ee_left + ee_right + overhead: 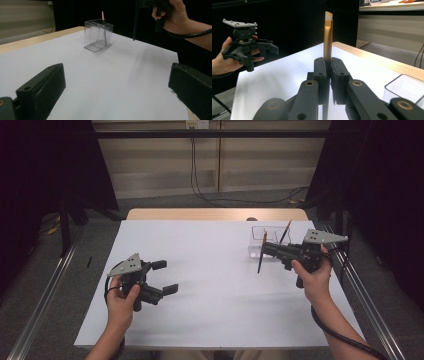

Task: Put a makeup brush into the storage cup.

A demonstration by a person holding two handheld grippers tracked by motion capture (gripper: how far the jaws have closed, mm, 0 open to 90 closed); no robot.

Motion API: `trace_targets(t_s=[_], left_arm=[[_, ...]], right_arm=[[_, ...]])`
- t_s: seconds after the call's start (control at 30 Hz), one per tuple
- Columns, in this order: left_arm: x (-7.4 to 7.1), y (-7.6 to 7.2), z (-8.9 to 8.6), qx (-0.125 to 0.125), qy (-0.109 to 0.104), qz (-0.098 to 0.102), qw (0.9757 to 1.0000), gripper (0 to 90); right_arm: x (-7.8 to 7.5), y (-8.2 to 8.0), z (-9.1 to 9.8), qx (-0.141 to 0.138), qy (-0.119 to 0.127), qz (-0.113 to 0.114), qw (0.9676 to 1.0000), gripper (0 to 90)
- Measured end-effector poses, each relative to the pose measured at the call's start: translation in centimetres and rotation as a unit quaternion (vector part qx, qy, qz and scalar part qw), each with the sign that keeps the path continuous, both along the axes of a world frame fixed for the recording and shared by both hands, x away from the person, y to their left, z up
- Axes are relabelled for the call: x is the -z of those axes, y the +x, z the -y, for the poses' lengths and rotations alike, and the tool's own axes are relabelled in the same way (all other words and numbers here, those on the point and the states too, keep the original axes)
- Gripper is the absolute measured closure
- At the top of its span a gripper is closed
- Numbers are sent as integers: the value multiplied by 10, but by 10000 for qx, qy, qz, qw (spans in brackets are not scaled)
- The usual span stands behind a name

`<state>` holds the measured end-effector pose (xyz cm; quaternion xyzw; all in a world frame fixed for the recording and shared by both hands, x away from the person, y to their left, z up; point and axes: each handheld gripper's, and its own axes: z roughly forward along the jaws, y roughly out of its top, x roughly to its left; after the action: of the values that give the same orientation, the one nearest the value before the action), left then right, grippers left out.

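Clamped between the two black jaws of the right gripper (327, 67), a pencil (328, 37) stands upright in the right gripper view, its gold shaft rising above the pads and its pale end on top. From the high view the same pencil (261, 252) hangs steeply in front of that gripper (266, 249), its lower tip above the white table (215, 280) and just beside the near wall of a clear box (259, 242). The right hand (314, 277) grips the tool from below, with the cable trailing back along the forearm.

Inside the box (97, 35) a second pencil (285, 231) leans against a wall, its orange end poking over the rim. The box stands near the far right corner of the table, by the wooden edge.

Well apart, on the left side, the left gripper (165, 276) is held by the left hand (122, 295) just over the table, its jaws spread wide with nothing between them; the left gripper view shows both jaws far apart over bare white surface.
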<state>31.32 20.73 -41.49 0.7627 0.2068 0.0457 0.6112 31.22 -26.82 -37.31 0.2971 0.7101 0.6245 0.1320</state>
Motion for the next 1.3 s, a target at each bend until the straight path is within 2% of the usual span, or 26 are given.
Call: trace_targets(t_s=[0.23, 0.5, 0.73, 0.93, 1.03, 1.3], left_arm=[[3, -1, -9, -69, -2, -3, 10000, 11], [3, -5, -17, -194, 88, 55, 9998, 10], [4, -8, -27, -264, 122, 89, 9995, 11], [8, -10, -37, -448, 179, 163, 9987, 11], [11, -11, -41, -498, 136, 132, 9986, 11], [8, -13, -46, -566, 165, 212, 9980, 11]], right_arm=[[-3, 6, 3, 57, -31, 32, 10000, 833], [-1, 10, 7, 115, -6, 23, 9999, 834], [0, 11, 9, 154, -49, 35, 9999, 833], [0, 12, 11, 196, -87, 42, 9998, 833], [-1, 13, 13, 213, -99, 50, 9997, 834], [-3, 14, 18, 330, -141, 88, 9993, 833]])
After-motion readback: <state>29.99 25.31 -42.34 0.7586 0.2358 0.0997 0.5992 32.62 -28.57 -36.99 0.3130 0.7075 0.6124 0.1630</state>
